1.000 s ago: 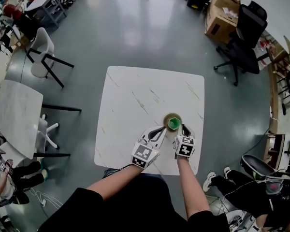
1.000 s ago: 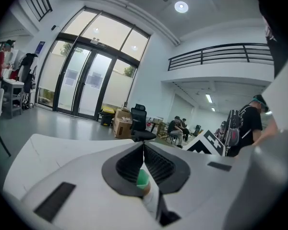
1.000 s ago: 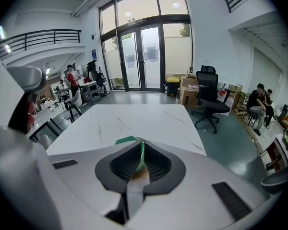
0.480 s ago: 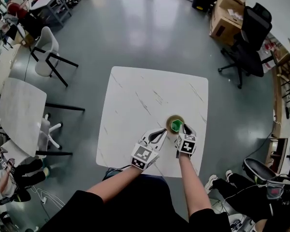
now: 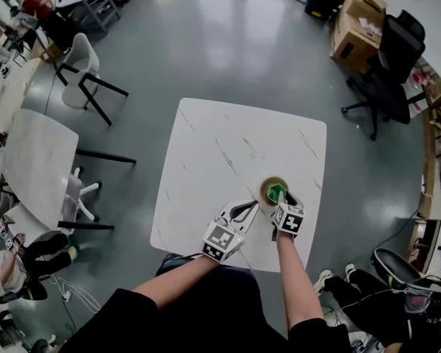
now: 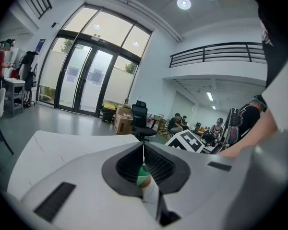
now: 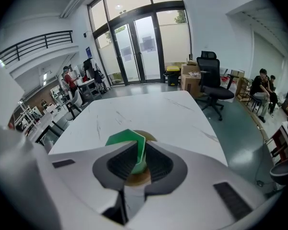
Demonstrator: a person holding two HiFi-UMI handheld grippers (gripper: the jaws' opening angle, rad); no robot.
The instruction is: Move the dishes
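The white marble table stood in the middle of a grey floor, and the person leaned over its near edge with both forearms stretched out. Toward the near right part of the table sat a round brown plate, and a green cup with flat sides rested over it. I could not tell whether the cup's base touched the plate.

The right claw reached in from the near side and was clamped on the wall of the cup. In the right gripper view one dark ribbed pad sat inside the rim and the other outside, with the green wall pinched between them. The brown plate showed just below and behind the cup in that view.

The left claw lay just to the left of the plate, pointing toward it and apart from it. Its jaws were pressed together with nothing between them. In the left gripper view only a thin line showed where the tips met, and a bit of the green cup was visible through the gap lower down.

Beyond the table's far right corner stood a black office chair and cardboard boxes. A white chair and a second white table stood to the left.
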